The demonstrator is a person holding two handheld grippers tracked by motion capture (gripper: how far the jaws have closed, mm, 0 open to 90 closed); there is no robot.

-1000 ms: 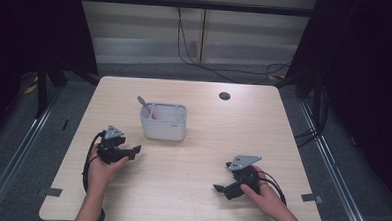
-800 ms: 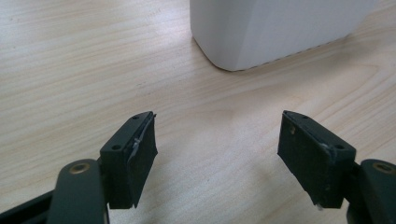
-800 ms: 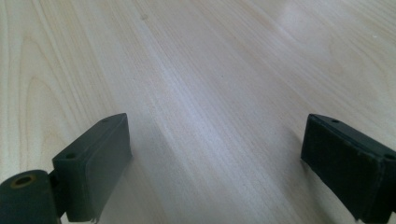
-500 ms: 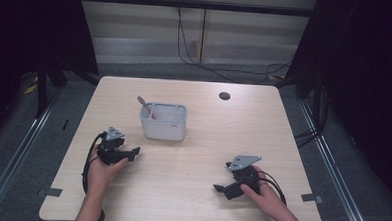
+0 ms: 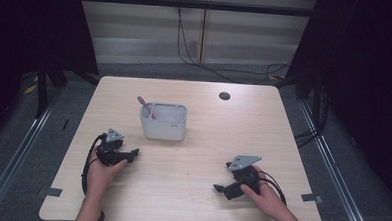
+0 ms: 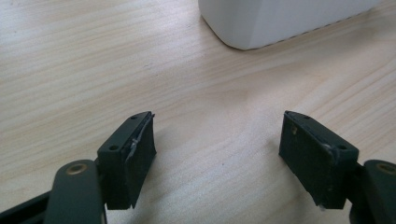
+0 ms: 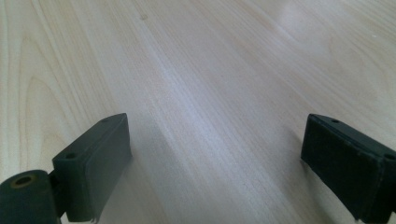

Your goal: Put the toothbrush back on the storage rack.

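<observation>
A white rectangular container point(image 5: 164, 121) stands near the middle of the light wooden table point(image 5: 195, 190), with a pink stick-like object point(image 5: 146, 107) leaning out of its left end. My left gripper point(image 5: 131, 154) rests low on the table in front of and left of the container, open, with bare wood between its jaws. In the left gripper view point(image 6: 217, 144) a corner of the container point(image 6: 280, 21) shows ahead. My right gripper point(image 5: 223, 184) lies near the front right, open over bare wood, as the right gripper view point(image 7: 215, 154) confirms.
A small dark round hole point(image 5: 224, 96) sits in the table near its far edge. Tape marks point(image 5: 311, 198) lie at the front corners. Cables point(image 5: 196, 55) hang behind the table, and dark curtains flank both sides.
The left gripper has shifted slightly nearer the table's front edge. The right gripper and the container have stayed put.
</observation>
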